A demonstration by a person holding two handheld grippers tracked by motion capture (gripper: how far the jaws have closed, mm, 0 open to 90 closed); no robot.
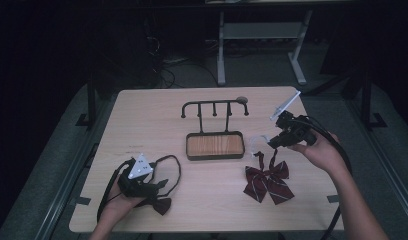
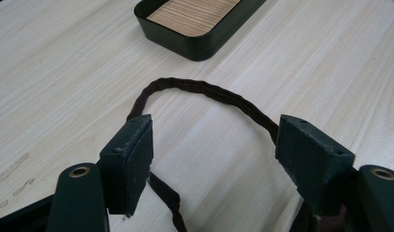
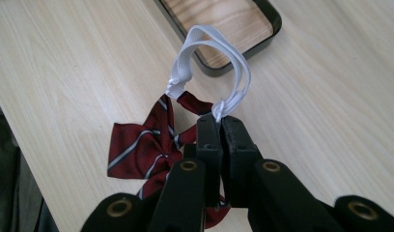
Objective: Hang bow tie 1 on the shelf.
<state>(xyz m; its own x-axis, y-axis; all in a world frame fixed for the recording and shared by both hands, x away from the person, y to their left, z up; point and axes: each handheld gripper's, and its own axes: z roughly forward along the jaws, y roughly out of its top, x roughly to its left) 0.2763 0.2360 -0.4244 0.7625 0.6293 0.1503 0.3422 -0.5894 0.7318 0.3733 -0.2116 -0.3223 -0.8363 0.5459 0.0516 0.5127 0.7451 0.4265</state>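
Your right gripper (image 3: 218, 121) is pinching the white elastic strap (image 3: 212, 58) of the red striped bow tie (image 3: 147, 145), jaws pressed together on the knot where the loop closes. The loop is standing up past your fingertips, arching toward the tray (image 3: 270, 19), while the bow is hanging below and to the left of your jaws, its tails pointing down toward the table (image 3: 64, 63). In the high view the bow (image 1: 268, 181) is trailing from the gripper (image 1: 273, 144), long axis running from the jaws back toward you, wings spreading across it.

Your left gripper (image 2: 214, 159) is resting with its jaws spread wide, nothing pressed between them. The dark strap (image 2: 204, 89) of the dark bow tie (image 1: 161, 204) is curving in an arch just ahead of your fingertips.

The tray's wooden floor is lying bare beneath the hook rack (image 1: 214, 106).
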